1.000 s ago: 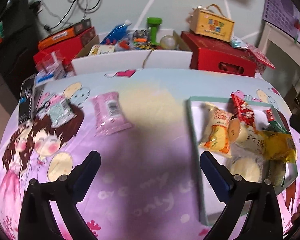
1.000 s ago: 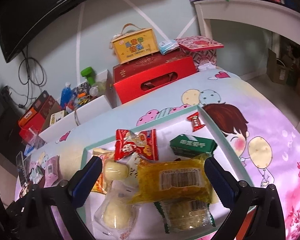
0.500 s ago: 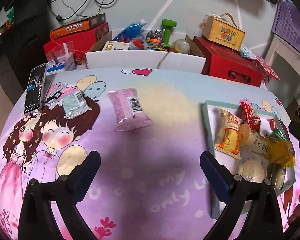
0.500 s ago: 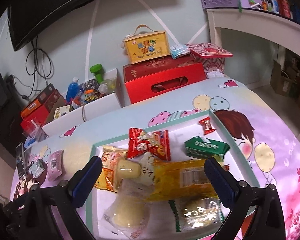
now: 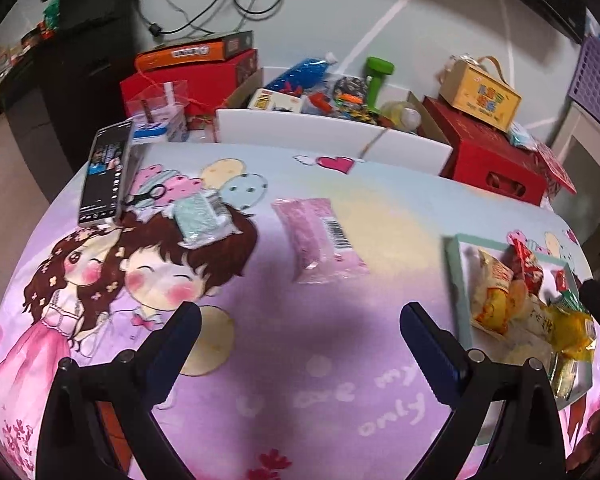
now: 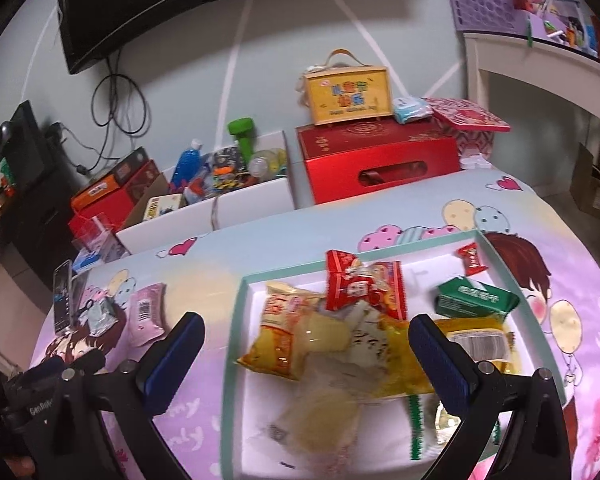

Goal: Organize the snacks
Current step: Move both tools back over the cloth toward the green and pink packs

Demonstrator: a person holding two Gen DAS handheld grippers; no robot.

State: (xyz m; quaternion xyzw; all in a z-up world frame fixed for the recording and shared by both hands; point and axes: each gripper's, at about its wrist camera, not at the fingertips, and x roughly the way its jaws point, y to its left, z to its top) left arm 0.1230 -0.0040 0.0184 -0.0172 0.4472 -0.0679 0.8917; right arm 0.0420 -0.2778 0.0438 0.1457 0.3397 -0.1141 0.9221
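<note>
We see the cartoon tablecloth, printed "are my only" near the left gripper. The mint-rimmed tray holds a heap of snacks; its writing is too small for us to read. Our right gripper hangs over that heap, fingers spread wide, pinching nothing. The pink snack packet, barcode up, lies on the cloth ahead of the left gripper, apart from its widely spread, empty fingers. A small teal packet lies farther left.
</note>
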